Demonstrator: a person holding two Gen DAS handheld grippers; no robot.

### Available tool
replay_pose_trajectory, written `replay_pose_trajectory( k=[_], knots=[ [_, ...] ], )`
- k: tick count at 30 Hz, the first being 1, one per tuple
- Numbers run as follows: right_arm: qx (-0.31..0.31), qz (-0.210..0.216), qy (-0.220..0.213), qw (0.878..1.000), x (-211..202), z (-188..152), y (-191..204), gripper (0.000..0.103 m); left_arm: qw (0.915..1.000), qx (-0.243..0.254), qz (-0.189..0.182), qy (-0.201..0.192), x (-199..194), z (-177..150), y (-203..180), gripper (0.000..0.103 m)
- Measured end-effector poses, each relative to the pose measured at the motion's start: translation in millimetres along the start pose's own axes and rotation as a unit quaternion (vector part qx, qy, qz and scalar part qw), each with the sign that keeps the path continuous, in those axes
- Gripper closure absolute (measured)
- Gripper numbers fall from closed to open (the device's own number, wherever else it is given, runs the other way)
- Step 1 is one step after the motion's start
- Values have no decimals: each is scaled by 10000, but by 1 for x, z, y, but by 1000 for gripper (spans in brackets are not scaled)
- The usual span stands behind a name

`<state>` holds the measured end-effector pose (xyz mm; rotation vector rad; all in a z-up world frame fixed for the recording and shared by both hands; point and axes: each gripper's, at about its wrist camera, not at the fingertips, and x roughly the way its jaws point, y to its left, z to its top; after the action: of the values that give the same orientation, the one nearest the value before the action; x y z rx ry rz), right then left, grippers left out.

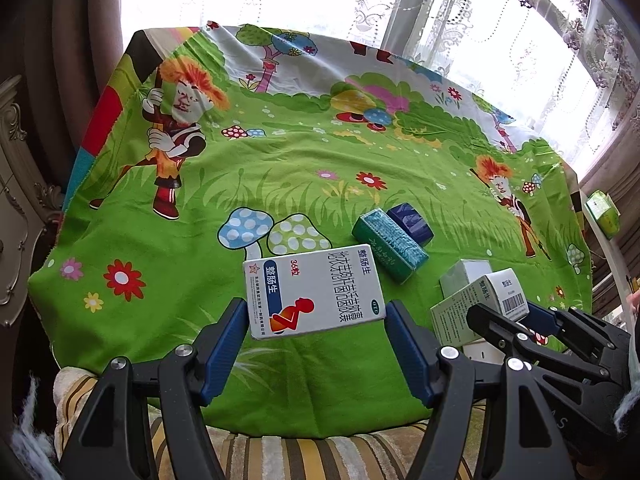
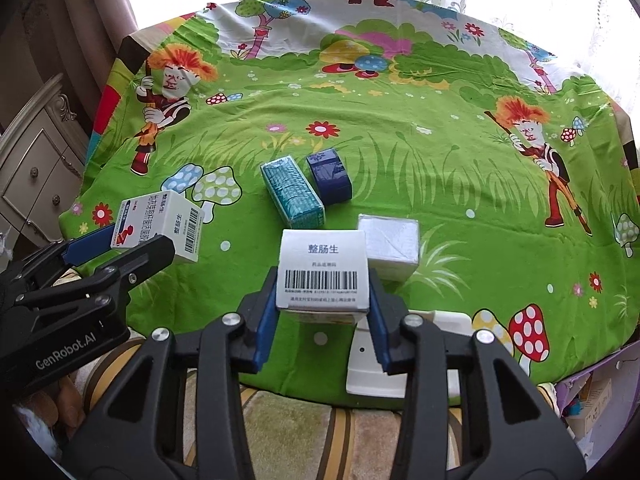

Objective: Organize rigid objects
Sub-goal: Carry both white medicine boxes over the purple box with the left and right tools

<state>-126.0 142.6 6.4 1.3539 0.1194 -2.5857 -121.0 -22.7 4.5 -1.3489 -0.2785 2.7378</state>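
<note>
Two grippers each hold a white medicine box over a cartoon cloth [image 1: 168,288].

Left wrist view: the left gripper [image 1: 316,322] has its blue pads pressed on both side edges of a flat white box [image 1: 314,294], printed face up, with a red figure and blue label showing. The box sits between the fingertips, raised above the cloth. Ahead and to the right of it lie a teal box [image 1: 390,250] and a navy box [image 1: 412,224], side by side and touching or nearly so. Further right, the right gripper [image 1: 516,314] comes in from the side, clamped on a barcode box [image 1: 480,308]. Just beyond that box stands a plain white box [image 1: 466,274]. Below the right gripper a white object [image 1: 484,352] peeks out, too hidden to name. A striped cushion [image 1: 280,456] lies under the cloth's near edge.

Right wrist view: the right gripper [image 2: 322,304] is closed on the barcode box [image 2: 322,270], its pads against the two sides, the barcode end facing the camera. Immediately ahead and right sits the plain white box [image 2: 390,246], on the cloth. Straight ahead lie the teal box [image 2: 292,192] and, to its right, the navy box [image 2: 330,178]. Below the held box rests the white object [image 2: 400,356] at the cloth's near edge. To the left, the left gripper [image 2: 132,242] grips the flat white box [image 2: 158,224], off the cloth. A cabinet [image 2: 40,168] stands far left.
</note>
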Motion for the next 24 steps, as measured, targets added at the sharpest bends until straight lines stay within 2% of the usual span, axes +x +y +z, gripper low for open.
replay_pose_trajectory(
  k=[12,24],
  knots=[
    [233,102,-562,9981,-41,-13,-32,59,9987,223,-117,-439,-28,-3,-35,33],
    [707,60,-874,9936,-83,-44,-94,59,9961,681,-440,-347,-39,-18,-97,33]
  ],
)
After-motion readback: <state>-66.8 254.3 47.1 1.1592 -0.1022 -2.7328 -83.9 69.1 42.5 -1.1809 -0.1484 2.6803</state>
